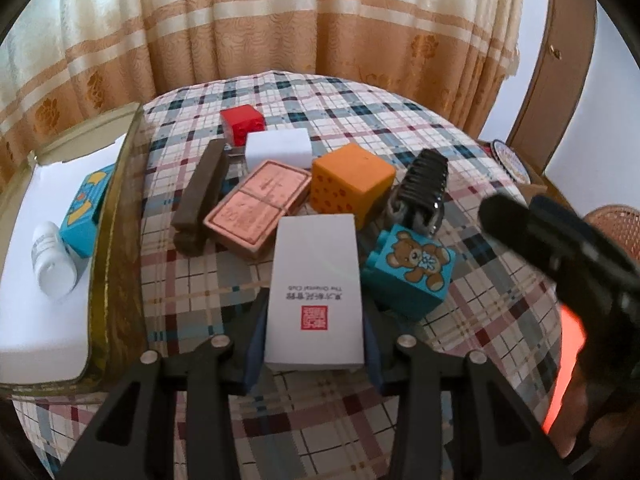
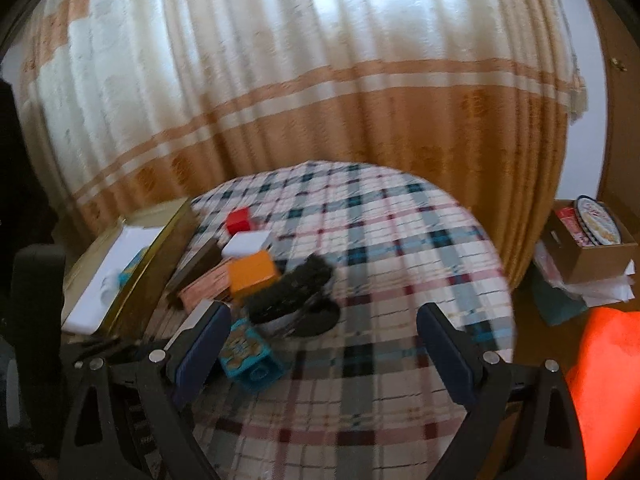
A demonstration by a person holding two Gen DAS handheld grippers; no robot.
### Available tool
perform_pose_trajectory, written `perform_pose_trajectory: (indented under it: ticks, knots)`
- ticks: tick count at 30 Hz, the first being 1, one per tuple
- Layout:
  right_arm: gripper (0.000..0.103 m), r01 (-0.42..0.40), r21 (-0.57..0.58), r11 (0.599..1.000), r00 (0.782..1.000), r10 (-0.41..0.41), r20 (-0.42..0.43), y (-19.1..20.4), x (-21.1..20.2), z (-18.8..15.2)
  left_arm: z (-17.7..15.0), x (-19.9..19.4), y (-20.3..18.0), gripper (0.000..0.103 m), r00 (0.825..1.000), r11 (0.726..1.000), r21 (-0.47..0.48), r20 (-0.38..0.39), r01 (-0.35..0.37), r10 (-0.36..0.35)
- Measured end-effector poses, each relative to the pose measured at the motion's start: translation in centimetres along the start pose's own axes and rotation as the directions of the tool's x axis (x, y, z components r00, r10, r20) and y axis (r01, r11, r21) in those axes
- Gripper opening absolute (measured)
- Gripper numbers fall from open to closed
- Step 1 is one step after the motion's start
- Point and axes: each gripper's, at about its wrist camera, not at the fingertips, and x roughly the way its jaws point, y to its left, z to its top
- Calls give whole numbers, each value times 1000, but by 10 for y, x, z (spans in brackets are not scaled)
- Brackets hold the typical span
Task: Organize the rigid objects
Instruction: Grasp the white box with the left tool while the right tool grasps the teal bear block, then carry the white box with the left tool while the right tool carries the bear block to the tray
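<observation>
The left gripper [image 1: 316, 344] has its jaws clamped on a white box [image 1: 315, 288] (red seal printed) above the plaid worktop [image 1: 480, 320]. The right gripper [image 2: 320, 344] hangs with jaws apart, empty

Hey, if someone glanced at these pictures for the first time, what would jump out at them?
Probably the white box with a red seal, clamped between the pads of the left hand-held gripper in the foreground. Behind it on the plaid tablecloth sits a jumble: an orange cube, a teal block with a teddy bear and a red block at the back. On the left, a gold-rimmed box holds a white bottle.
</observation>
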Motion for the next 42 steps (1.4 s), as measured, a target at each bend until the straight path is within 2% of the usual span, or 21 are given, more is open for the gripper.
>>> perform_pose_trajectory:
  ticks: [4,6,10,13,16,19,25,28,29,32,36,42]
  knots:
    - [93,-38,-18,999,999,38,-28,6,4,-3,-2,-17,4,40,996,999,6,76,-43,42]
    - [87,-51,-25,998,998,50,-45,8,5,-3,-2,-26,8,40,993,999,2,109,-51,51]
    - [85,-97,-10,995,990,95,-99,9,13,-6,-7,-44,24,40,986,997,-27,149,-70,73]
    - [85,-123,-5,992,983,121,-141,12,20,-9,-9,-49,36,40,987,997,-62,153,-41,50]
    - [85,-151,-26,988,972,144,-184,21,27,-12,-10,-51,37,40,986,997,-69,159,-41,52]
    - [85,-145,-62,987,969,130,-210,31,34,-13,-8,-52,32,40,985,998,-52,167,-42,50]
    - [83,-152,-66,986,952,128,-277,38,49,-13,-9,-56,32,40,985,997,-65,170,-32,43]
    - [72,-154,-82,985,952,126,-278,41,50,-11,-9,-59,31,40,983,997,-65,179,-33,44]
    - [63,-153,-86,984,950,123,-286,42,52,-11,-9,-58,33,40,983,997,-68,178,-30,42]
    - [45,-146,-109,983,950,109,-292,45,54,-11,-9,-60,38,40,983,996,-84,180,-28,43]
    - [36,-150,-111,982,950,112,-291,45,54,-12,-9,-60,43,40,983,995,-102,180,-19,37]
    - [34,-196,-97,976,949,164,-269,50,39,-9,-9,-63,45,40,981,994,-107,189,-20,40]
